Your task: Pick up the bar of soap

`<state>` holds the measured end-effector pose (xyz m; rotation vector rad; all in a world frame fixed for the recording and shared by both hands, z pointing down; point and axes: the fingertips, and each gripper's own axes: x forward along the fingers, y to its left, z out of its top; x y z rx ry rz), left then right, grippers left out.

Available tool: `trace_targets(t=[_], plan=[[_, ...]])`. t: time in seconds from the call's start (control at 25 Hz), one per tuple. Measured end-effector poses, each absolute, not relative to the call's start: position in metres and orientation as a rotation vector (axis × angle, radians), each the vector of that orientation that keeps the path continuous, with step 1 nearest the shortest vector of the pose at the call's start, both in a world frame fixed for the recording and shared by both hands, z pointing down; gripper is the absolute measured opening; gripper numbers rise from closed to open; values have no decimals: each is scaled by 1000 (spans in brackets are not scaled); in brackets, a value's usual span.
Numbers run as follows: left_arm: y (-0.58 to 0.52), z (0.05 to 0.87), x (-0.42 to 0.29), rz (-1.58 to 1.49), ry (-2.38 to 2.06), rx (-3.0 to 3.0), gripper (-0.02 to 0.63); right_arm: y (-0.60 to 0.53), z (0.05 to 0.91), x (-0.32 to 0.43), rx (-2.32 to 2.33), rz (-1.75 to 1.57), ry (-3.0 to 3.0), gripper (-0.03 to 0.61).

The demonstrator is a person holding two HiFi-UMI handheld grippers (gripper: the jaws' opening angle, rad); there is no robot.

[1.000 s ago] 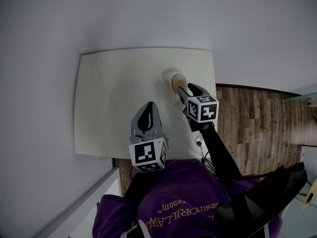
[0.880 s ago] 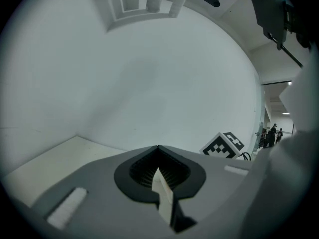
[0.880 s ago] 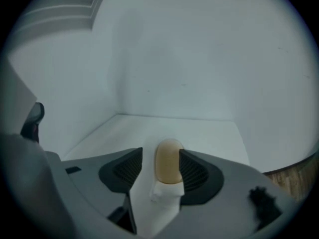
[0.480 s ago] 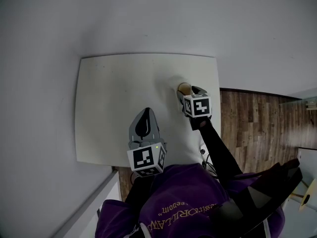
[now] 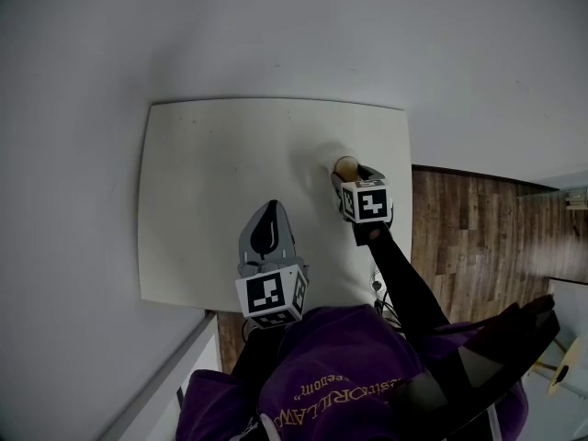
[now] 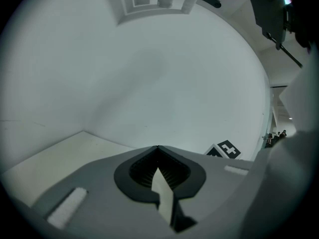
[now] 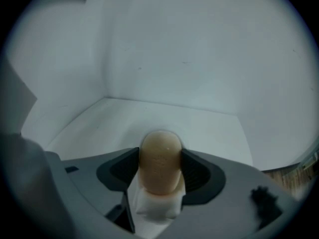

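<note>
The tan, rounded bar of soap [image 5: 345, 166] stands on end between the jaws of my right gripper [image 5: 349, 173], over the right part of the white table [image 5: 211, 173]. In the right gripper view the soap [image 7: 160, 161] fills the gap and both dark pads [image 7: 124, 171] press its sides. A white piece lies under it between the jaws. My left gripper [image 5: 269, 208] hovers over the table's front edge, shut, with nothing in it. In the left gripper view its jaws [image 6: 158, 148] meet at the tip.
A pale wall rises behind the table. Wooden floor [image 5: 478, 237] lies to the right of the table. The person's purple top [image 5: 331, 375] fills the lower middle. A white furniture edge [image 5: 156, 375] runs at the lower left.
One second ago the soap sat on a white holder in front of the right gripper. Now it is between the jaws and no holder shows on the table. The left gripper has hardly moved.
</note>
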<state>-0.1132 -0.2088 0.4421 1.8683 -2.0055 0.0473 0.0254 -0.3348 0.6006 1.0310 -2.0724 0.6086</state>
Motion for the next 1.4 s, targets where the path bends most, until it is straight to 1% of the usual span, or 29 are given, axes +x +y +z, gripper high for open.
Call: trace_targets(t=[0.36, 0.56, 0.88, 1.08, 1.4], plan=[[-210, 442, -116, 53, -2000, 1879, 8, -334, 597, 31, 1068, 630, -2079, 270], [-215, 442, -119, 50, -1995, 1887, 8, -341, 574, 35, 1141, 576, -2137, 269], [-224, 426, -110, 54, -2013, 1961, 8, -344, 483, 43, 1270, 526, -2380, 268], [-229, 403, -105, 6, -2035, 2007, 8, -336, 407, 46, 1331, 469, -2620, 268], [-223, 349, -110, -118, -2131, 2055, 8, -299, 287, 42, 1242, 564, -3103, 268]])
